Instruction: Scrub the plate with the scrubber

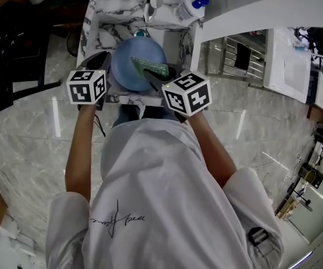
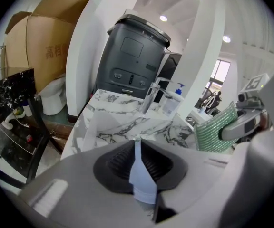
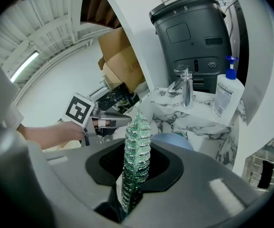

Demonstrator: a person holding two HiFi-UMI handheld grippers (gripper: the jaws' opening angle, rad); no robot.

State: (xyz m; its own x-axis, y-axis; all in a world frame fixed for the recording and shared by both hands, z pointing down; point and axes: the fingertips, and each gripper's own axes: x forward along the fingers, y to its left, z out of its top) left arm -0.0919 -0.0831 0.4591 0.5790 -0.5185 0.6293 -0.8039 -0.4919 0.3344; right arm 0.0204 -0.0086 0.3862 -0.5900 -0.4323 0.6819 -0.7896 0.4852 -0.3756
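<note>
Right gripper (image 3: 134, 175) clamping nubbly green scrubber (image 3: 137, 127), left gripper (image 2: 138, 163) pinching round blue, perhaps plastic, plate (image 1: 128, 72)

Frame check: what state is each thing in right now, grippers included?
left gripper: shut on the rim of the plate
right gripper: shut on the scrubber
plate: held over the sink
scrubber: over the plate's face
pump bottle: upright on the sink's rim
faucet: no stream visible
</note>
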